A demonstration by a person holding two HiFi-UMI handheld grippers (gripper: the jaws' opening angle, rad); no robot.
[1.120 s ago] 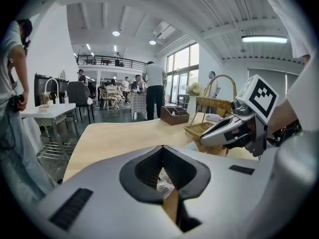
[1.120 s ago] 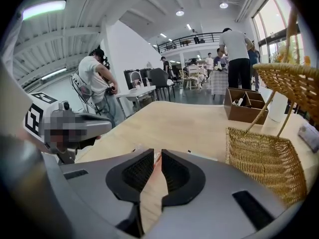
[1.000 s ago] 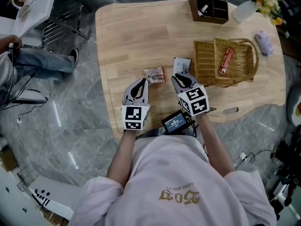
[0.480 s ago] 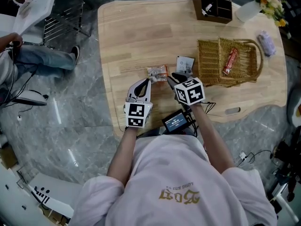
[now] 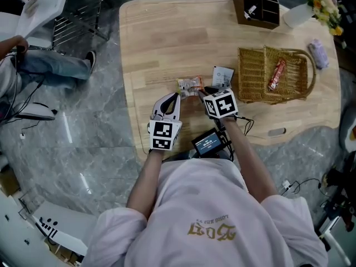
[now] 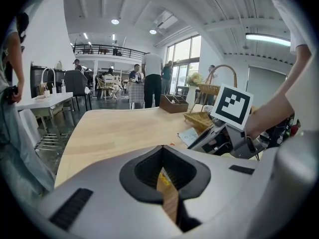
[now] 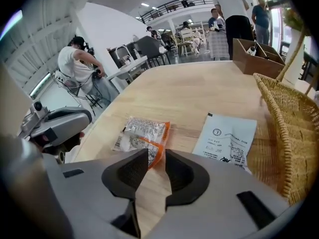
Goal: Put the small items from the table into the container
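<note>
The right hand-held gripper (image 7: 157, 153) is opening around the corner of a crinkly plastic packet (image 7: 142, 133) on the wooden desk (image 7: 199, 93). The left hand-held gripper (image 6: 161, 147) is closed.

The right gripper (image 5: 202, 91) has swung from just below the white sachet (image 5: 223, 77) toward ten o'clock and tipped downward, so its fingers (image 7: 185, 176), now opening, sit at the three o'clock end of the orange snack packet (image 5: 190, 83), whose corner lies between them unpressed.
</note>
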